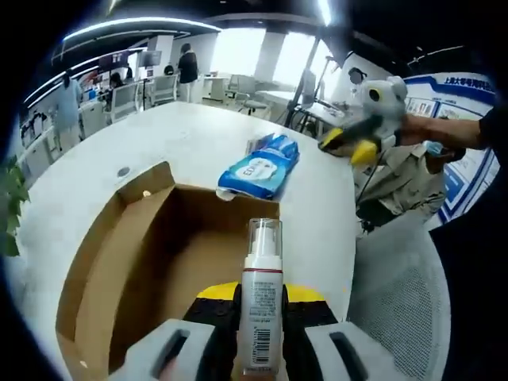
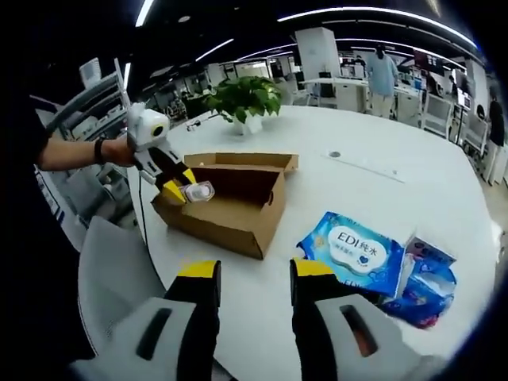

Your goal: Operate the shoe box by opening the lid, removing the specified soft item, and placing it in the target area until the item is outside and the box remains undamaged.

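An open brown cardboard shoe box (image 1: 119,262) lies on the white round table (image 1: 182,135), its inside bare as far as I can see. My left gripper (image 1: 260,292) is shut on a white pump bottle (image 1: 263,262) with a clear cap, held upright above the box's near end. In the right gripper view the same bottle (image 2: 197,191) hangs at the box's (image 2: 238,210) left end in the left gripper (image 2: 176,184). My right gripper (image 2: 254,278) stands open and holds nothing, low over the table short of the box. It also appears in the left gripper view as the right gripper (image 1: 351,144).
A blue wet-wipes pack (image 2: 357,250) lies right of the box, with another blue pack (image 2: 429,282) beside it. A grey mesh chair (image 2: 111,270) stands at the table edge. A potted plant (image 2: 242,99) sits at the far side. People stand among distant desks.
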The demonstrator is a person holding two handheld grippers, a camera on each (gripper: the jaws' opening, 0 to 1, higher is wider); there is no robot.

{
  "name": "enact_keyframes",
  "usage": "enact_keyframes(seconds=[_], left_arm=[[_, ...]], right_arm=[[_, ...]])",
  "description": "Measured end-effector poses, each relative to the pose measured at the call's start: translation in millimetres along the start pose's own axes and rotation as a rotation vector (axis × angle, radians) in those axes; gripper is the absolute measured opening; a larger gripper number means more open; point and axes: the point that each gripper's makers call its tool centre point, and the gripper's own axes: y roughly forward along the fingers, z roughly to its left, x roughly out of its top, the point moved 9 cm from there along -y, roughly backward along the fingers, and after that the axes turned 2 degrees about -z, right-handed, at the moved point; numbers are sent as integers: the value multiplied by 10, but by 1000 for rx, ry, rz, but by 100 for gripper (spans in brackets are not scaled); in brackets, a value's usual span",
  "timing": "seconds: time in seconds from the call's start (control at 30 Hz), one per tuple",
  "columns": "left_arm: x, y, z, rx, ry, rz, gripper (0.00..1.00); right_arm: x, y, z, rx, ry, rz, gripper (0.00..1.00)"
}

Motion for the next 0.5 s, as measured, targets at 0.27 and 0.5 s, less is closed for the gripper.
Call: enact_keyframes(seconds=[0.27, 0.5], left_arm=[[268, 36, -255, -88, 95, -48, 19], [430, 54, -427, -154, 156, -70, 19]], right_arm=[[183, 116, 170, 81, -74, -23, 33], [290, 173, 313, 159, -140, -20, 34]])
